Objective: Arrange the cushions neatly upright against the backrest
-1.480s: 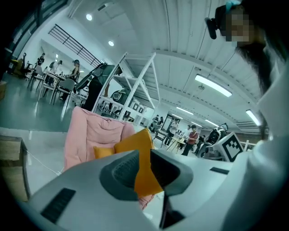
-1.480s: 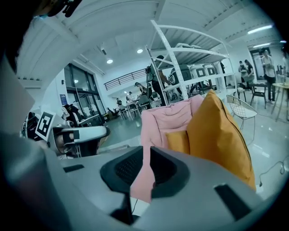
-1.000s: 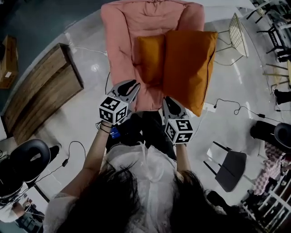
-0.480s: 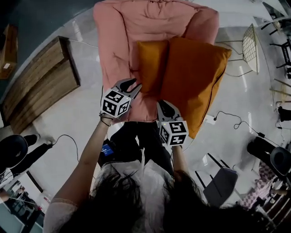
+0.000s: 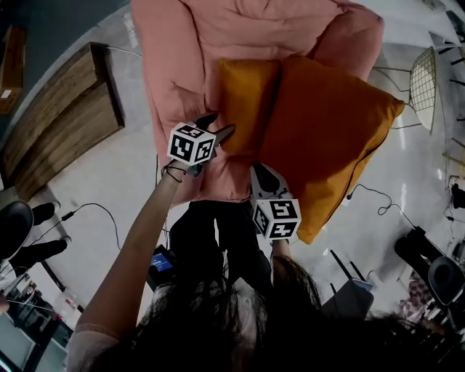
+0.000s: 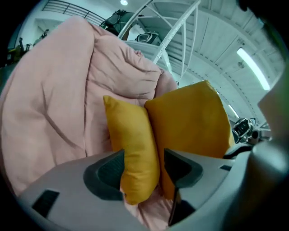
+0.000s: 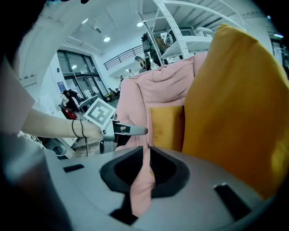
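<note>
The small cushion (image 5: 247, 102) stands on edge at upper centre of the head view. It touches the large cushion (image 5: 330, 138) to its right, which sprawls down toward the lower right, past the seat's front. Both lean on the backrest (image 5: 254, 22) of the pink armchair (image 5: 178, 73).

A second ago my left gripper (image 5: 220, 125) sat lower in the frame, off the small cushion's lower left corner. Now I have it right at that corner and its jaws have just been opening. In the left gripper view they stand well apart with the cushion's bottom corner (image 6: 133, 180) between them, and the pads aren't pressing on it yet.

My right gripper (image 5: 263, 174) has also come in, below the seam between the two cushions. It is clamped tight on a fold of pink fabric (image 7: 143, 180), which looks like the chair's cover, not a cushion.

I read this as lining up a grip on the small cushion. The large one isn't neat yet.
</note>
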`<state>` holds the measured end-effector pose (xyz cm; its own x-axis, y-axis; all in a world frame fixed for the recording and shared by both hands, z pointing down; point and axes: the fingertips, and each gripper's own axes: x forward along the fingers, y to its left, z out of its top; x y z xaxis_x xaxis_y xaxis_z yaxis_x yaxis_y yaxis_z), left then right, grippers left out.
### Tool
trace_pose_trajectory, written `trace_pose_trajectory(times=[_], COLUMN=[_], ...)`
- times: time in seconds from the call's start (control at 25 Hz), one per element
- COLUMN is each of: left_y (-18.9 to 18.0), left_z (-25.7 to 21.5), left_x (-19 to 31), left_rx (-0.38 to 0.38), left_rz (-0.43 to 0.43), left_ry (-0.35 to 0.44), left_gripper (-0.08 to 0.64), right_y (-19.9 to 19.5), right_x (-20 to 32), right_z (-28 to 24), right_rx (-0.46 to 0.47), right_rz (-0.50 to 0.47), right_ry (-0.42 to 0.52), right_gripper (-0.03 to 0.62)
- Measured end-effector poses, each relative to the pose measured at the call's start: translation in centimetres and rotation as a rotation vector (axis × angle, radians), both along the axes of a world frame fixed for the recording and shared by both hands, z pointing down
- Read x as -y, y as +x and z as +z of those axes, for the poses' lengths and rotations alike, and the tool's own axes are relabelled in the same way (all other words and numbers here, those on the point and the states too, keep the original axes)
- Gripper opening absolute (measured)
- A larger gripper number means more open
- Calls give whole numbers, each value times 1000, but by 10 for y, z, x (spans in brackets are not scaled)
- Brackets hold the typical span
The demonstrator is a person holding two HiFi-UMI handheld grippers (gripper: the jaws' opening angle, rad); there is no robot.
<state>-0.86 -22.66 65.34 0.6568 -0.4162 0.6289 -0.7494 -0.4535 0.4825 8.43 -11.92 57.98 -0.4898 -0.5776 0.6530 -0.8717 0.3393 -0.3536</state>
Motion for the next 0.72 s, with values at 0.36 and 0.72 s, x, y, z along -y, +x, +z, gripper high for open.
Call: trace_pose_trajectory(times=[0.36,0.72], left_y=[5,16], left_z=[64,80], left_x=[36,44], left_rx=[-17,3], left_rz=[-117,-134], left_ry=[-111,-87], left_gripper=[313,290], right_y=[11,32], right_x=[1,4], right_z=[30,35], right_rx=[-16,-40], right_rz=[11,41], right_ry=[-52,-47], right_gripper=[60,60])
